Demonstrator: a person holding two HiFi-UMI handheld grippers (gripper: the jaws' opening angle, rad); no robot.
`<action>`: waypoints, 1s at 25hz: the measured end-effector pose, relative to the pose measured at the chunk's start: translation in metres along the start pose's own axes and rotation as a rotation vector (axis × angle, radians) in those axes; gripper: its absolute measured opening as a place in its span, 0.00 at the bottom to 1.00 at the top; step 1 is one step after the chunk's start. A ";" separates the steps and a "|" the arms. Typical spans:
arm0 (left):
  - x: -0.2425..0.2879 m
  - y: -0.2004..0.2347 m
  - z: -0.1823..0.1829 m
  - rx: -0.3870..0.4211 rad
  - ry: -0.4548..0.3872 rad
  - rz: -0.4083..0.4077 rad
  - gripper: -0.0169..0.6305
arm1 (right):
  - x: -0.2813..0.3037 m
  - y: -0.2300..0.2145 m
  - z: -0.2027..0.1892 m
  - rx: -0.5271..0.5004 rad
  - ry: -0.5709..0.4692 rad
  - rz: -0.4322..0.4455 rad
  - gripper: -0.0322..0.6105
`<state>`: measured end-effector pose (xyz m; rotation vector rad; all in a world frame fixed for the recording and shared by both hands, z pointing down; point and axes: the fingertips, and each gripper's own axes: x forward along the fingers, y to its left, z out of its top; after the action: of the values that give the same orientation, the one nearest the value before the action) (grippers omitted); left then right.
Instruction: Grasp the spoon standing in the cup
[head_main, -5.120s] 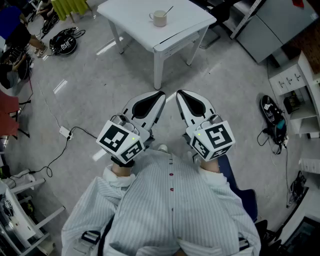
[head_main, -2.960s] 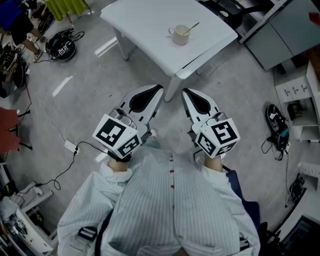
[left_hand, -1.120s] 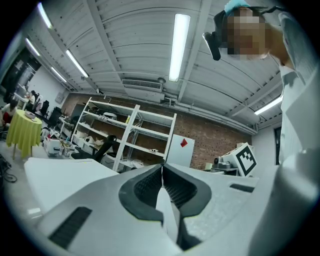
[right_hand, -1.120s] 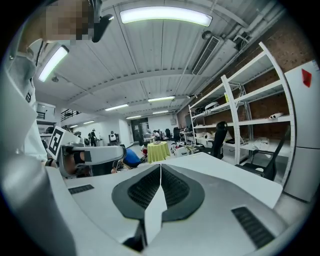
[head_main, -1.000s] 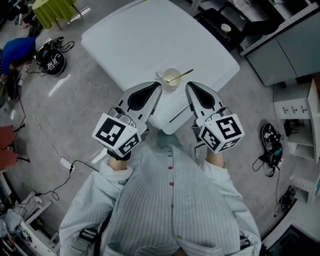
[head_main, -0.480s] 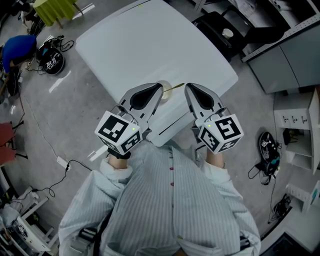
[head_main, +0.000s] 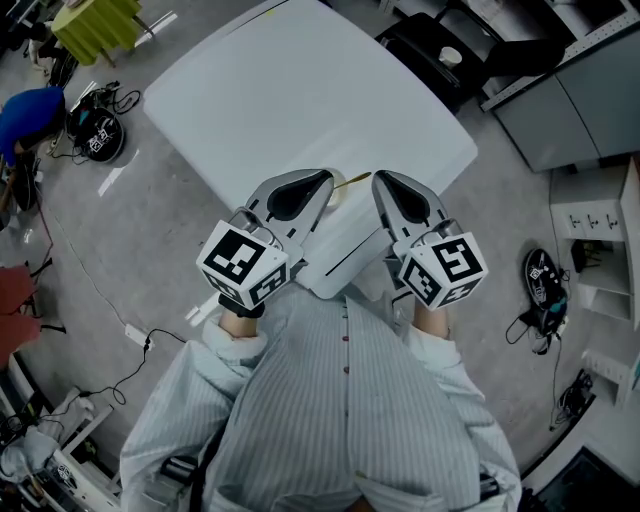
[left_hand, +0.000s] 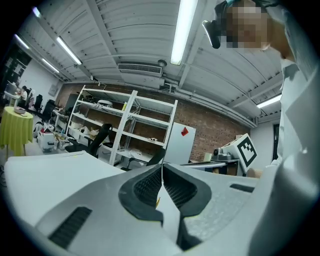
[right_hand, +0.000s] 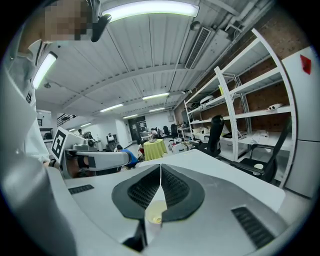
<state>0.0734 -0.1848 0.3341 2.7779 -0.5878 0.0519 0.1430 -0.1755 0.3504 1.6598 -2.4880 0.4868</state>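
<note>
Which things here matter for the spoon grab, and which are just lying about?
Job:
- spoon
- cup
- white table
- left gripper and right gripper, both shut

Lying about:
- black chair
- power strip
- yellow-green table
- grey cabinet

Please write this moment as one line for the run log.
stage: pre-grasp | left claw: shut, empty | right claw: shut, empty | spoon: in cup, not grasped | cup: on table, near claw tips
</note>
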 end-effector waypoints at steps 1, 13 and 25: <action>0.001 0.001 -0.001 -0.001 0.004 -0.006 0.05 | 0.000 -0.001 -0.001 0.003 0.001 -0.007 0.07; 0.010 0.003 -0.015 -0.001 0.037 -0.060 0.05 | -0.006 -0.008 -0.013 0.036 0.009 -0.060 0.07; 0.030 0.010 -0.047 0.027 0.153 -0.073 0.10 | -0.006 -0.017 -0.029 0.082 0.035 -0.081 0.07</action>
<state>0.0983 -0.1914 0.3849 2.7865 -0.4495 0.2553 0.1582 -0.1668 0.3791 1.7577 -2.3959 0.6100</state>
